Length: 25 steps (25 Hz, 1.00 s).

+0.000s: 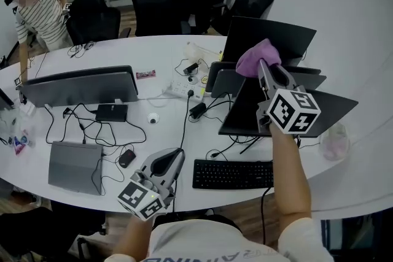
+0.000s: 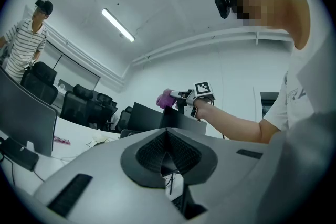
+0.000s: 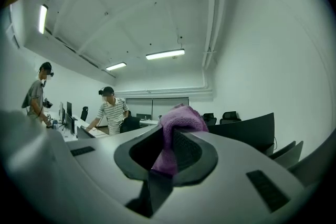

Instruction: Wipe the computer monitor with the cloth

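- Between the jaws of the right gripper [image 1: 263, 68], a purple cloth [image 1: 256, 57] is pinched, held up above the dark monitor [image 1: 307, 108].
- Left gripper [image 1: 174, 156] hangs low beside the keyboard [image 1: 232, 173], its jaws together on nothing.
- Cables sprawl across the white desk [image 1: 153, 58].

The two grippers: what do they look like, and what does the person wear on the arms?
Both the left gripper and the right gripper have smooth grey shells with black ribbed pads inside the jaws. Each carries a white cube with black square markers. No cables show on them. The person wears a white short-sleeved shirt.
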### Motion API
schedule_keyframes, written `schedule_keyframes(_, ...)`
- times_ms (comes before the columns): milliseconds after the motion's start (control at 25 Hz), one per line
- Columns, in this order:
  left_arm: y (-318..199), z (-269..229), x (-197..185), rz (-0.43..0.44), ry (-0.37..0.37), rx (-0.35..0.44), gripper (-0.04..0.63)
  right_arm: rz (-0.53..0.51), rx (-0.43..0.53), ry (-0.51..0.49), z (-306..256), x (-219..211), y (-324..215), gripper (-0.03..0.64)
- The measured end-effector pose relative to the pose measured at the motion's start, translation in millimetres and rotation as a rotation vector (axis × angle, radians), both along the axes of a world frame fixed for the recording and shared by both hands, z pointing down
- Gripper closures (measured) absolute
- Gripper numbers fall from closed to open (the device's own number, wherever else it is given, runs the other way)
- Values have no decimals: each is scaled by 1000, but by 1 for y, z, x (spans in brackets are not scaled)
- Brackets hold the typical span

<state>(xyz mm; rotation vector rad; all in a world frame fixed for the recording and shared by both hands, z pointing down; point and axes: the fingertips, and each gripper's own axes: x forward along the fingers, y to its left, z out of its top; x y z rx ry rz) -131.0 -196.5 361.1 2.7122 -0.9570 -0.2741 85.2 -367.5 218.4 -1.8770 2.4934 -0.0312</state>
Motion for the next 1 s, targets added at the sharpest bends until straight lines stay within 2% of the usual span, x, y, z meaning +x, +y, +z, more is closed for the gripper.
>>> schedule_keyframes(280, -1, -4, -3, 6, -8, 11, 586, -18, -40, 102, 31, -17, 17, 555)
schedule_keyframes(520, -4, -10, 10, 68, 5, 38, 585, 13, -46, 140, 40, -13, 17, 555)
schedule_keyframes(640, -6, -15, 17, 100, 14, 44, 586, 33, -52, 146, 41, -6, 19, 555)
schedule_keyframes(800, -8, -24, 33, 127, -10, 71, 586, 49, -47, 136, 40, 6, 22, 555)
schedule_keyframes(1000, -8, -28, 59, 81, -46, 83, 585, 16, -40, 128, 40, 24, 25, 555)
